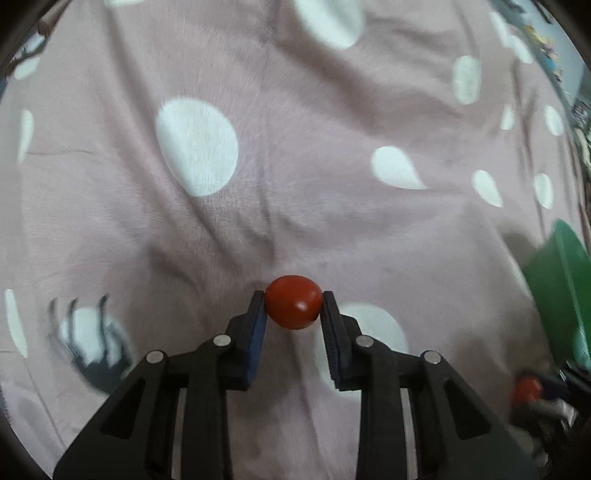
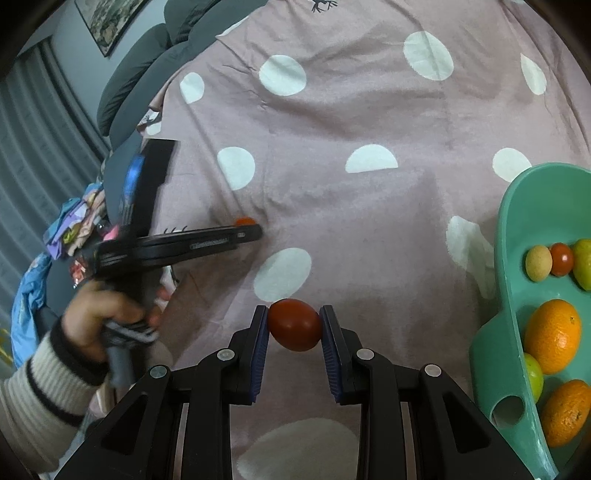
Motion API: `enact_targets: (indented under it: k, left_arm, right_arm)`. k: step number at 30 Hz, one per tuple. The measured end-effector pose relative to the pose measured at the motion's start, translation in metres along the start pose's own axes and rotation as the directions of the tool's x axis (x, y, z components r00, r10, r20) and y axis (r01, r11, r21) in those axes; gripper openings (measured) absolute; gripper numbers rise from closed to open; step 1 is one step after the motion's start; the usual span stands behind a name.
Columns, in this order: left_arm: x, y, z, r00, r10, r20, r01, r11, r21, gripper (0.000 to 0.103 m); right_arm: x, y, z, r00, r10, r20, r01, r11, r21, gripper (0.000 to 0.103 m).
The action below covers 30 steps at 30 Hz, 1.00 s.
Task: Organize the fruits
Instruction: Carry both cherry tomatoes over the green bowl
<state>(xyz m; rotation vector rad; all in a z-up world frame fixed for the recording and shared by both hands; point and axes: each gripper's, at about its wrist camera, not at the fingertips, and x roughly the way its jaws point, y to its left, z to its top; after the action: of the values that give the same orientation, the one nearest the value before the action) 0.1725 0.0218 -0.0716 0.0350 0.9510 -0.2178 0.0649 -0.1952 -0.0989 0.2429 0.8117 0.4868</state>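
My left gripper (image 1: 294, 295) is shut on a small red tomato (image 1: 293, 307) and holds it above the pink spotted bedsheet (image 1: 295, 166). My right gripper (image 2: 293, 308) is shut on another red tomato (image 2: 294, 325). A green fruit tray (image 2: 511, 295) lies at the right of the right wrist view, its edge also in the left wrist view (image 1: 557, 288). It holds oranges (image 2: 552, 334), a small red tomato (image 2: 561, 259), a pale round fruit (image 2: 538, 263) and yellow-green fruits (image 2: 583, 262). The left gripper (image 2: 247, 230) shows side-on in the right wrist view with its tomato (image 2: 245, 220) at the tip.
Grey pillows (image 2: 147, 62) and a heap of coloured clothes (image 2: 74, 229) lie at the bed's left edge. A curtain (image 2: 29, 166) and a framed picture (image 2: 107, 18) are behind. The person's left hand (image 2: 99, 314) in a striped sleeve grips the left tool.
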Motion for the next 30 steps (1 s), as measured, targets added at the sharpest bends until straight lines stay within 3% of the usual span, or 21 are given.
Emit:
enact_targets:
  k: [7,16,30]
  left_arm:
    - [-0.063,-0.005,-0.040,0.998,-0.059,0.022,0.059,0.998,0.001,0.029]
    - [-0.095,-0.065,-0.081,0.993,-0.104,0.050,0.102,0.994,0.036,0.029]
    - [-0.133,-0.140,-0.078,0.967,-0.228,0.109,0.205,0.960,0.193,0.029]
  right_arm:
    - [-0.007,0.008,-0.005,1.000,-0.018,0.001,0.018,1.000,-0.010,0.030]
    - [-0.037,0.021,-0.010,0.998,-0.057,0.039,0.058,0.998,-0.032,0.030]
    - [-0.103,0.002,-0.010,0.966,-0.206,0.154,0.204,0.979,0.028,0.030]
